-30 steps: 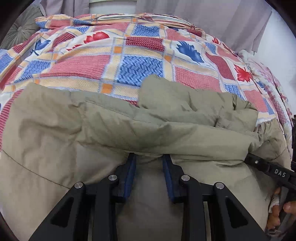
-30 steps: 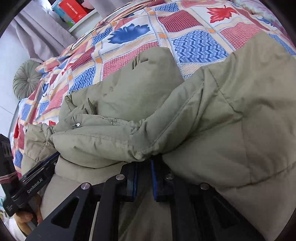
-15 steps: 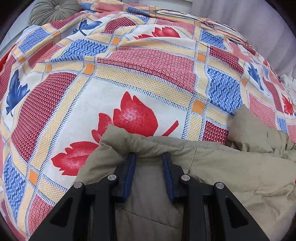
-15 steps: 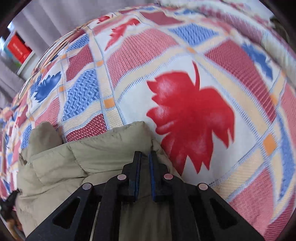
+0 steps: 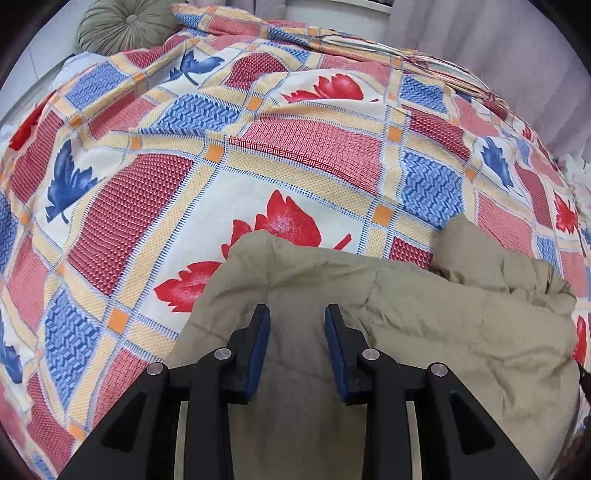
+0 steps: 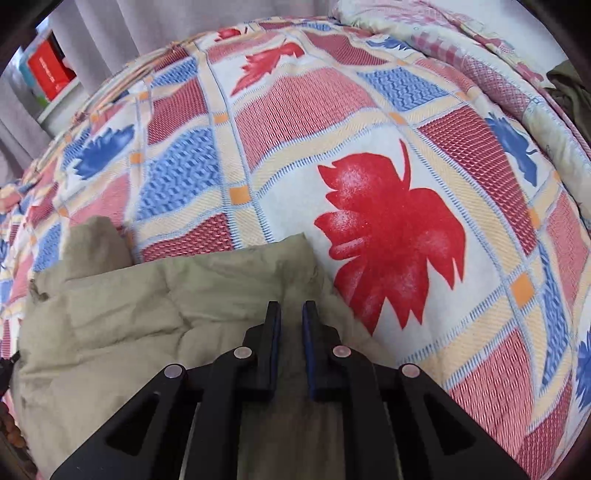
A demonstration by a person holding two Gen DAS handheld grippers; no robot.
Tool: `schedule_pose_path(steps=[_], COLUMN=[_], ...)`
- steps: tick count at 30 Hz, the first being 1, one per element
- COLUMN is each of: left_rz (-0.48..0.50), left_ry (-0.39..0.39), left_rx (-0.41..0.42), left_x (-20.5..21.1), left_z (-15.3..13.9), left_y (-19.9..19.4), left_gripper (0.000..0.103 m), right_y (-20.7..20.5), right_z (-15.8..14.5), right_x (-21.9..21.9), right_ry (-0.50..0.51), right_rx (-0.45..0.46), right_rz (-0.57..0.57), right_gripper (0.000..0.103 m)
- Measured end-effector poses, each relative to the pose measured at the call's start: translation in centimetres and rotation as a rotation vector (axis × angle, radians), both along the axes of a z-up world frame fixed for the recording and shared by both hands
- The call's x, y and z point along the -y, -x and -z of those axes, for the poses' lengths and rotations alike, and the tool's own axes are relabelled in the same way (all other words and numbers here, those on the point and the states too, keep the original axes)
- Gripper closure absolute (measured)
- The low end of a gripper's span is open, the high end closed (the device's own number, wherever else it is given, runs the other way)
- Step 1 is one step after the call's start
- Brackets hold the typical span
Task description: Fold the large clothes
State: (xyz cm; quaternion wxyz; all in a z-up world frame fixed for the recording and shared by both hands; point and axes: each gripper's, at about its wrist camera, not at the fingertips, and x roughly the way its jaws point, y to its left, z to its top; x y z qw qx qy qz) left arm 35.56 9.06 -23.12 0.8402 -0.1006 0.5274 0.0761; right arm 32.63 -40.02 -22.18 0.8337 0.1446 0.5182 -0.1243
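A padded olive jacket (image 5: 424, 332) lies on a patterned bedspread (image 5: 295, 147). In the left wrist view its folded edge reaches past the fingertips onto a red leaf print. My left gripper (image 5: 297, 314) points steeply down, and its jaws stand a little apart with thick jacket fabric between the blue pads. In the right wrist view the jacket (image 6: 147, 306) fills the lower left, and its corner lies beside a large red leaf on the bedspread (image 6: 369, 147). My right gripper (image 6: 291, 310) is nearly shut on a thin layer of the jacket, and its jaws are opening.
A round grey-green cushion (image 5: 125, 26) sits at the bed's far left corner. A grey curtain (image 5: 480, 37) hangs behind the bed. A red box (image 6: 48, 70) stands on a shelf at the far left. A rolled quilt (image 6: 498, 74) and a dark garment (image 6: 569, 85) lie at the right.
Both grippers carried the jacket's edge forward over its own bulk and laid it toward the bedspread. Both views have swung and now show mostly bedspread. The right jaws stand slightly wider.
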Motion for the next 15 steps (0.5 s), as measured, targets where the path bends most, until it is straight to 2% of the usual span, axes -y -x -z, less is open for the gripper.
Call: schedule_pose_path(steps=[1, 2, 3, 4, 6, 12, 15], left_rz=[0.019, 0.036, 0.046, 0.046, 0.070, 0.103, 0.118], left_ry=[-0.012, -0.020, -0.029, -0.036, -0.031, 0.020, 0.019], left_rx=[-0.001, -0.007, -0.009, 0.002, 0.021, -0.026, -0.059], left_x=[0.2, 0.3, 0.4, 0.3, 0.7, 0.9, 1.2], left_z=[-0.5, -1.0, -1.5, -2.2, -3.1, -3.8, -3.7], left_y=[0.8, 1.7, 2.8, 3.8, 5.7, 10.7, 13.2], left_gripper=[0.066, 0.057, 0.032, 0.026, 0.026, 0.026, 0.026], right_y=[0.5, 1.0, 1.4, 2.2, 3.5, 8.8, 11.8], right_z=[-0.6, -1.1, -1.5, -2.0, -2.7, -3.5, -3.5], right_x=[0.0, -0.1, -0.2, -0.4, -0.9, -2.3, -2.7], right_ry=[-0.015, -0.029, -0.037, -0.047, -0.082, -0.170, -0.212], right_rx=[0.008, 0.015, 0.015, 0.017, 0.023, -0.007, -0.021], right_rz=[0.001, -0.002, -0.007, -0.010, -0.017, -0.045, -0.038], right_gripper=[0.090, 0.090, 0.090, 0.090, 0.090, 0.090, 0.090])
